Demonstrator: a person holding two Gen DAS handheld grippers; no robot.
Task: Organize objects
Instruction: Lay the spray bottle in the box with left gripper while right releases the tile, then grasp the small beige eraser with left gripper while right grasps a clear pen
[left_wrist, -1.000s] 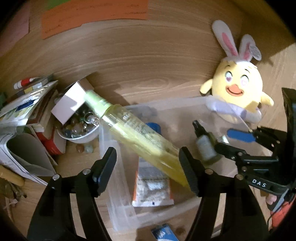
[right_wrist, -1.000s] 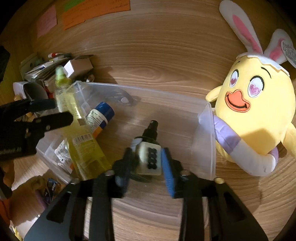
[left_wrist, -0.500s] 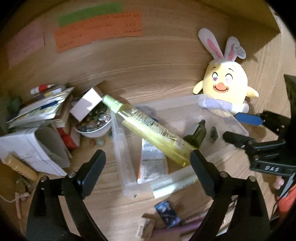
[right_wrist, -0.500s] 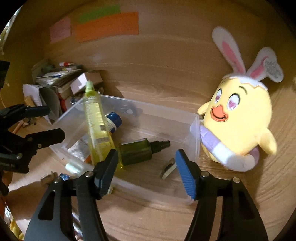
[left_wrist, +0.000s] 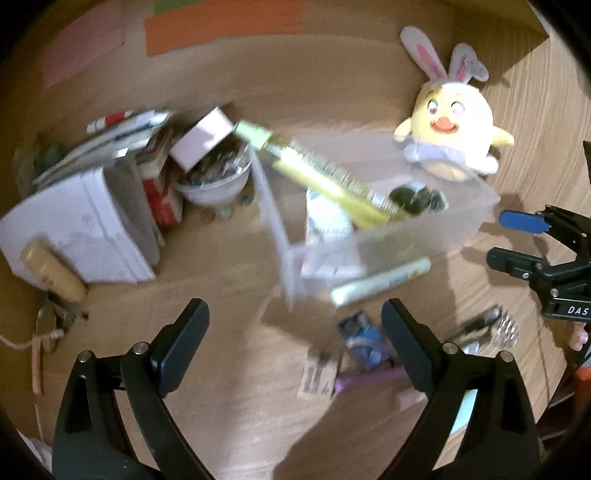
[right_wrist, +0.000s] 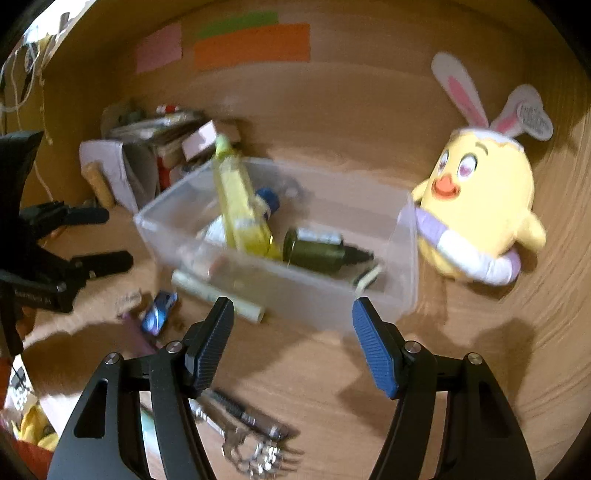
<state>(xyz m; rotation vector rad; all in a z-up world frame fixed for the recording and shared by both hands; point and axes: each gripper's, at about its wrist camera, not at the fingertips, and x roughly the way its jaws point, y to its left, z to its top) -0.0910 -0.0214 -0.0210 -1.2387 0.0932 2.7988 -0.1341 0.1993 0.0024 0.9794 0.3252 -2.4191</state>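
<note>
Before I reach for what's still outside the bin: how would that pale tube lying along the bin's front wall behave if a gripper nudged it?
The pale tube looks round and lies on its side on bare wood, so it would probably roll. The clear bin sits right behind it and might stop it. It looks slim and smooth, so hard pads may slip.

Both wrist views look steeply down, somewhat blurred, sharing the clear bin (left_wrist: 461, 221) (right_wrist: 295, 291) from opposite sides.

Motion blur smears paper stack (left_wrist: 85, 221) left of left jaws; labels on yellow bottle (right_wrist: 240, 206) beyond right jaws unreadable; metal utensils (right_wrist: 255, 439) between right jaws indistinct.
</note>
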